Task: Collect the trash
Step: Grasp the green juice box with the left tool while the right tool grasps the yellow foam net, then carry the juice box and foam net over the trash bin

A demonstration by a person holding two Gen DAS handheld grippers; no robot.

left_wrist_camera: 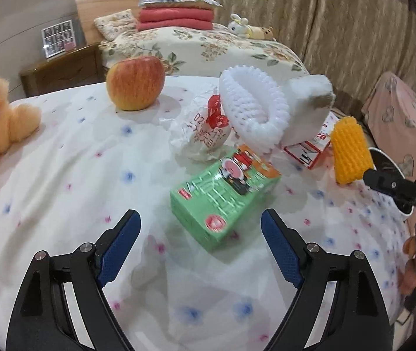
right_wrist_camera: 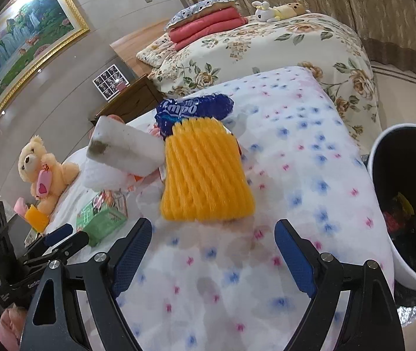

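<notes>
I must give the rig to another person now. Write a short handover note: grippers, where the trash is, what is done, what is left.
Left gripper: open, empty, aimed at the green carton.
Right gripper: open, empty, just before the yellow foam net.
On the bed also: white foam net, white foam block, crumpled wrapper, blue packet, red-white box.
Bin at the right bedside already holds some trash.
Left: all of the above. Apple and teddy bear probably stay.
</notes>
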